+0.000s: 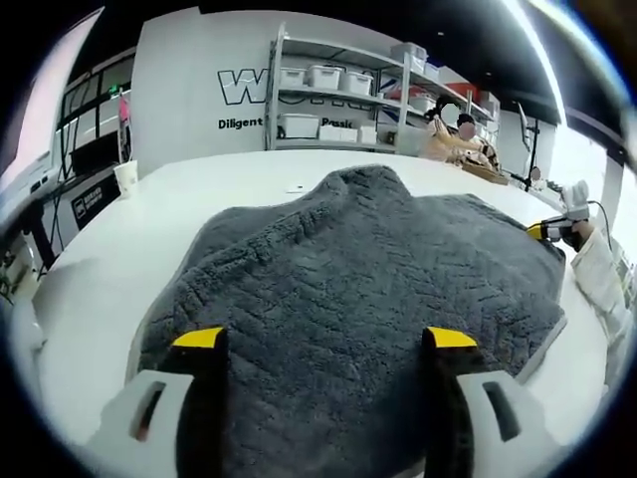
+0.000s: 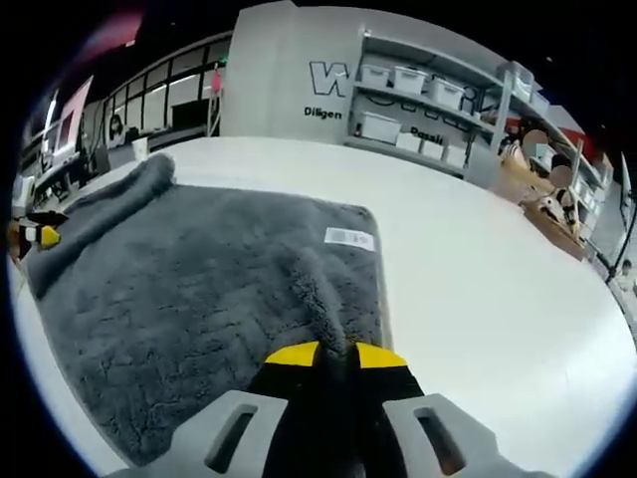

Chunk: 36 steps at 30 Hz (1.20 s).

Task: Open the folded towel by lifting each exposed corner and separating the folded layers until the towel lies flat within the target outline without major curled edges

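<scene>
- Yellow-tipped jaws of my right gripper are pinched together on a raised ridge of the dark grey fluffy towel, near the edge by its white label.
- My left gripper hovers with jaws apart over the towel's near side, clamping nothing.
- The towel lies spread on the white table, mostly opened out as far as I can judge.
- Left to do: a hump rises at the far edge in the left gripper view, and the pinched ridge needs flattening.
- I cannot make out the target outline.
</scene>
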Each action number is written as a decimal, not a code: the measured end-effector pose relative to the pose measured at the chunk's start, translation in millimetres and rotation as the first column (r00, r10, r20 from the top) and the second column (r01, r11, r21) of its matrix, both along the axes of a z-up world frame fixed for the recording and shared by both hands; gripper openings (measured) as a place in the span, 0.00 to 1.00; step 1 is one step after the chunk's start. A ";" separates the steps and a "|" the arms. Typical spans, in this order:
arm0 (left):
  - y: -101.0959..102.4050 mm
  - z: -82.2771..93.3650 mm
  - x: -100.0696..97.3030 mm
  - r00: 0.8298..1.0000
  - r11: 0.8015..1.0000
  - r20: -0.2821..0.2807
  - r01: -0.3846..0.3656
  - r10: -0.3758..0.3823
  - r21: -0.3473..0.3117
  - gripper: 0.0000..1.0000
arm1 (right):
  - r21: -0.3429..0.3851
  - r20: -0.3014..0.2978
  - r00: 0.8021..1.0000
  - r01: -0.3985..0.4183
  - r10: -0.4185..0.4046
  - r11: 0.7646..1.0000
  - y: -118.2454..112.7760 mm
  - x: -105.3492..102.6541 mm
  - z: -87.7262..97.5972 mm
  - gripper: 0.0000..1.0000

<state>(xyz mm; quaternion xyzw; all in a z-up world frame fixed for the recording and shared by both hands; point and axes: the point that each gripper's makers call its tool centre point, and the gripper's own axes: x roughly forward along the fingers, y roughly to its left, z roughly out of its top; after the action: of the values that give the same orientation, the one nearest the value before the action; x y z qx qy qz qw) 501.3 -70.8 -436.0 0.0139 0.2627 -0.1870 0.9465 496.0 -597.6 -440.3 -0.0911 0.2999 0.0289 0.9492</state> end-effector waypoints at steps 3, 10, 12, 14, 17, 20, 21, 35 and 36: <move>0.2 0.1 0.2 1.000 1.000 0.000 -0.001 0.001 0.000 0.79 | -0.016 -0.002 1.000 0.016 -0.016 1.000 -4.4 -1.1 0.3 0.08; 0.1 -0.1 -0.6 1.000 1.000 0.000 0.000 0.000 0.003 0.78 | -0.053 -0.010 0.998 0.064 -0.064 0.997 -17.2 -5.2 1.3 0.11; 0.1 -0.1 -0.7 1.000 1.000 0.000 -0.001 0.001 0.003 0.78 | -0.056 -0.010 0.998 0.067 -0.068 0.996 -18.4 -5.7 1.3 0.11; 0.2 0.0 -0.8 1.000 1.000 0.000 -0.001 0.001 0.003 0.78 | -0.061 -0.013 0.997 0.079 -0.080 0.995 -22.0 -7.0 1.5 0.11; 0.4 0.0 -0.7 1.000 1.000 0.000 -0.002 0.002 0.004 0.78 | -0.070 -0.014 0.996 0.092 -0.093 0.993 -25.8 -8.2 1.8 0.12; 0.0 -0.2 -1.2 1.000 1.000 0.000 -0.002 0.002 0.007 0.78 | -0.082 -0.016 0.994 0.105 -0.107 0.991 -30.7 -9.4 2.1 0.12; -0.2 -0.3 -1.4 1.000 1.000 0.000 -0.002 0.002 0.007 0.78 | -0.084 -0.016 0.994 0.111 -0.112 0.990 -32.4 -9.9 2.2 0.12; -0.9 -1.1 -2.4 1.000 1.000 -0.002 0.001 -0.001 0.020 0.78 | -0.170 -0.023 0.985 0.167 -0.173 0.971 -48.6 -15.1 5.3 0.19; -0.8 -1.1 -2.3 1.000 1.000 -0.002 0.002 -0.002 0.021 0.78 | -0.180 -0.021 0.983 0.176 -0.182 0.968 -50.3 -15.8 6.5 0.22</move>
<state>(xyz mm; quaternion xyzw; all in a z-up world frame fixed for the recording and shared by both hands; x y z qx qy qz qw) 499.0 -71.7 -437.1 0.0241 0.2656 -0.1850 0.9459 480.2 -647.9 -433.8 -0.1471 0.3260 -0.0820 0.9302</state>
